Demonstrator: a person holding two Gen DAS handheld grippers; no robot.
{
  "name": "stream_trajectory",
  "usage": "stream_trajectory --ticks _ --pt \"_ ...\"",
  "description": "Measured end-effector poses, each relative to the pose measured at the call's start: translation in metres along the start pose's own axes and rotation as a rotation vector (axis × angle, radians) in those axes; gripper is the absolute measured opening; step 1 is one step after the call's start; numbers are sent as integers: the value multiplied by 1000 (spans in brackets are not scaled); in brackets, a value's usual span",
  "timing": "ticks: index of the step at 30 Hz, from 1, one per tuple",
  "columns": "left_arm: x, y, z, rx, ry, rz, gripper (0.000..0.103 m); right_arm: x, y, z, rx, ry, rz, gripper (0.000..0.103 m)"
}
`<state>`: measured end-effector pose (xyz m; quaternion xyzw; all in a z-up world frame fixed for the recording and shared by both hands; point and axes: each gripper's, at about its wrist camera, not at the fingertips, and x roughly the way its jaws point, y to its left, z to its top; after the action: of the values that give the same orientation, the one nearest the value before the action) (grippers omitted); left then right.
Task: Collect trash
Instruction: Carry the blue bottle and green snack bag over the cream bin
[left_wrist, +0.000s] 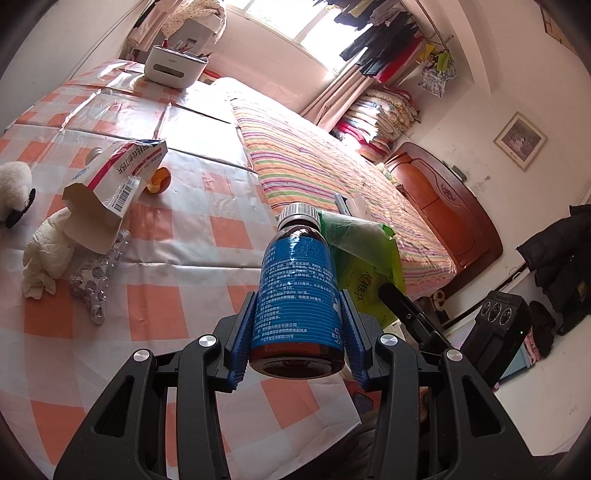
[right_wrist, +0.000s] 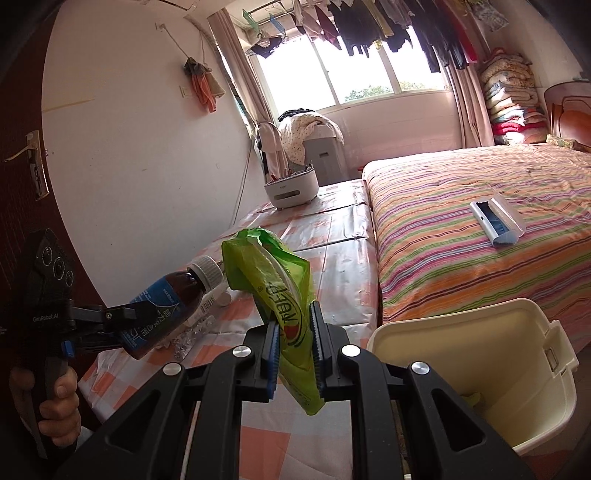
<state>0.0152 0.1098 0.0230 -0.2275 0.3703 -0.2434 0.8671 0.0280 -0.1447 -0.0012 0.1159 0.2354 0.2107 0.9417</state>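
My left gripper (left_wrist: 295, 325) is shut on a brown medicine bottle (left_wrist: 297, 291) with a blue label and white cap, held above the checked tablecloth (left_wrist: 192, 258). The bottle also shows in the right wrist view (right_wrist: 162, 302). My right gripper (right_wrist: 293, 347) is shut on a green plastic wrapper (right_wrist: 280, 295), held up beside the table's edge; the wrapper shows in the left wrist view (left_wrist: 365, 258) just behind the bottle. A cream trash bin (right_wrist: 480, 369) stands open on the floor to the right of the right gripper.
On the table lie a torn paper box (left_wrist: 110, 181), crumpled tissue (left_wrist: 48, 251), an empty blister pack (left_wrist: 96, 280), an orange peel (left_wrist: 159, 181) and a white appliance (left_wrist: 173, 66). A striped bed (right_wrist: 480, 229) with a lint brush (right_wrist: 496, 218) lies right of the table.
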Motion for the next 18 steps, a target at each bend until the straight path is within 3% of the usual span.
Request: stream_trajectory --ticks 11,18 --pt "46 -40 -7 52 75 -57 42 -36 -49 -5 131 -61 -175 15" --pt "68 -57 -8 78 107 -87 42 -50 -68 -5 183 -87 -214 15"
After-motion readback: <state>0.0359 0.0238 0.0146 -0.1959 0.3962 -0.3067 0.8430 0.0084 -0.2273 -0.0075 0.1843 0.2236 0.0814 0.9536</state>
